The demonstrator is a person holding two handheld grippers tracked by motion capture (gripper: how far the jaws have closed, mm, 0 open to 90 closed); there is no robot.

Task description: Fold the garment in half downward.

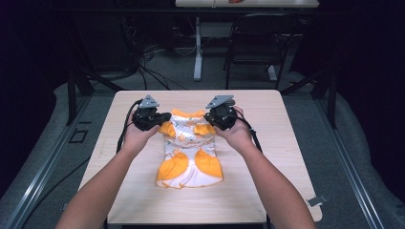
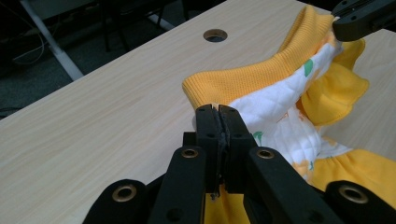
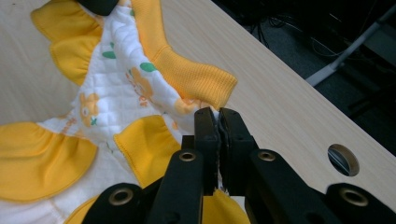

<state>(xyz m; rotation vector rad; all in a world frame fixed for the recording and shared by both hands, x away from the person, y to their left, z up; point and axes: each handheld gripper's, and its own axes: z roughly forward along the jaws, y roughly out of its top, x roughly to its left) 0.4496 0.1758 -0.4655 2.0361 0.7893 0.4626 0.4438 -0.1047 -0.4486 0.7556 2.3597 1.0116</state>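
Note:
A small white and orange baby garment (image 1: 188, 148) lies in the middle of the wooden table (image 1: 267, 143), its ribbed orange collar (image 1: 187, 113) toward the far side. My left gripper (image 1: 162, 118) is shut on the garment's left shoulder, its jaws pinching the fabric just under the collar (image 2: 243, 81). My right gripper (image 1: 209, 118) is shut on the right shoulder beside the collar's end (image 3: 196, 79). The top of the garment is raised a little between the two grippers, and its skirt end rests on the table. The other gripper's black tip (image 2: 364, 18) shows at the top right of the left gripper view.
A round cable hole (image 2: 215, 35) is in the table near the far edge; the same kind of hole (image 3: 343, 159) is seen beside the right gripper. A black chair (image 1: 260, 43) and a white table leg (image 1: 197, 47) stand beyond the table. Cables lie on the floor.

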